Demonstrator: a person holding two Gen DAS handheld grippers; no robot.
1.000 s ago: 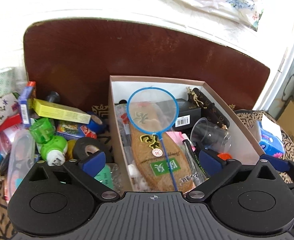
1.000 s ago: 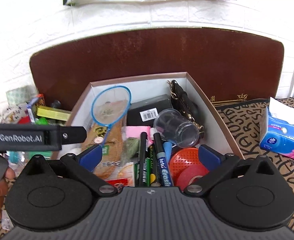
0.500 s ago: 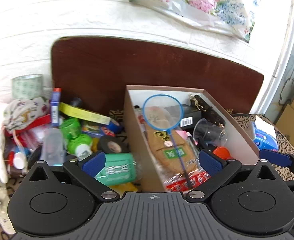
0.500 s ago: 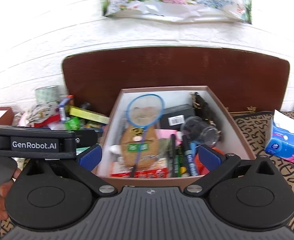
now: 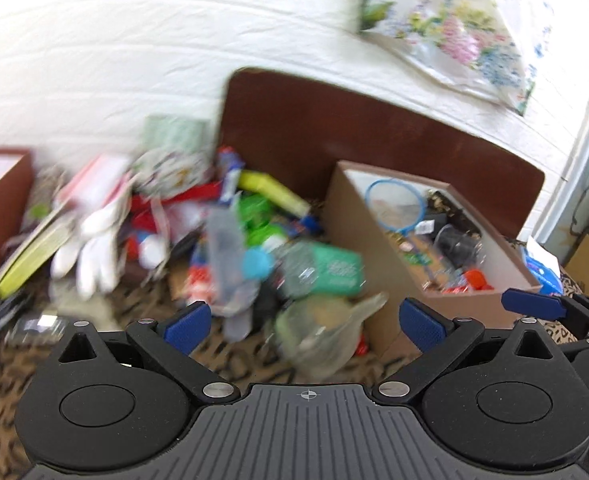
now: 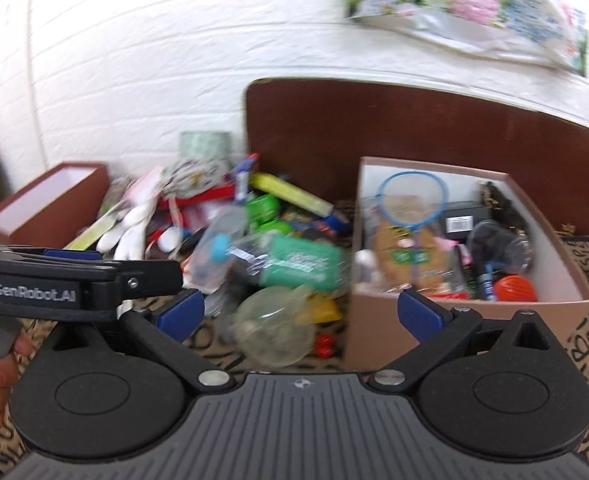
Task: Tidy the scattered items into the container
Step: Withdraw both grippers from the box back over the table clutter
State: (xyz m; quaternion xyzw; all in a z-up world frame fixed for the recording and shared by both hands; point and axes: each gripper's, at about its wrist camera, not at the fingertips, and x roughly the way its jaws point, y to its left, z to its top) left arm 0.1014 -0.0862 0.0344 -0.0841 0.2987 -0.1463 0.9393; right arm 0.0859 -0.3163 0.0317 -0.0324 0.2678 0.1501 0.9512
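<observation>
A brown cardboard box stands on the right, holding a blue hoop net, a snack pack, markers, a clear cup and a red lid. A blurred pile of scattered items lies to its left: a green packet, a clear plastic bag, a white glove and a yellow box. My left gripper is open and empty above the pile. My right gripper is open and empty, just left of the box's near corner.
A second brown box stands at far left. A dark brown board leans on the white brick wall behind. A blue tissue pack lies right of the box. The left gripper's body crosses the right view's left side.
Both grippers have pulled back and swung left, from over the box to facing the scattered pile. Both views are motion-blurred now. Both stay open and empty.
</observation>
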